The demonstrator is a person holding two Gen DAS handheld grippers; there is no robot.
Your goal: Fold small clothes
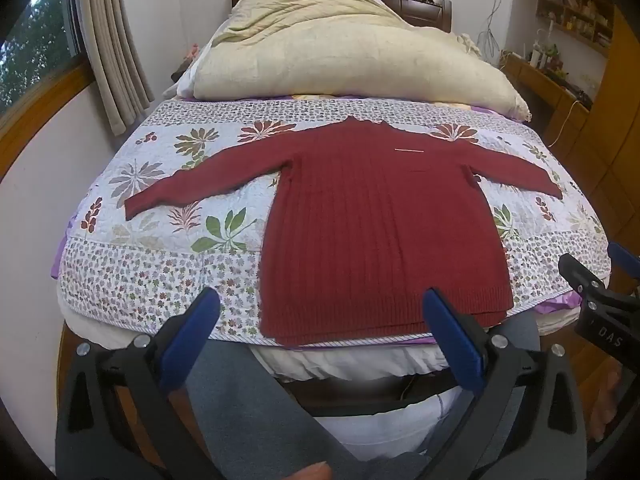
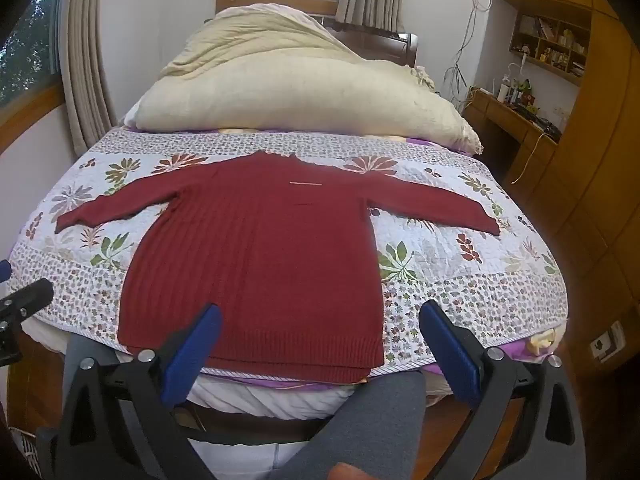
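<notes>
Left gripper (image 1: 320, 320) jaws apart, right gripper (image 2: 320, 332) likewise, both hovering before flat red sweater (image 1: 380, 220) hem.

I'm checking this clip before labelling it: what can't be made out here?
- Underside of the sweater: hidden in both views; it lies flat on the quilt.
- Pale mark on its chest: too small to identify.
- Shelf items: tiny and blurred at the fisheye edge.
- Bed head end: covered by the duvet.
- Right gripper in the left view: cut off by the edge.
</notes>
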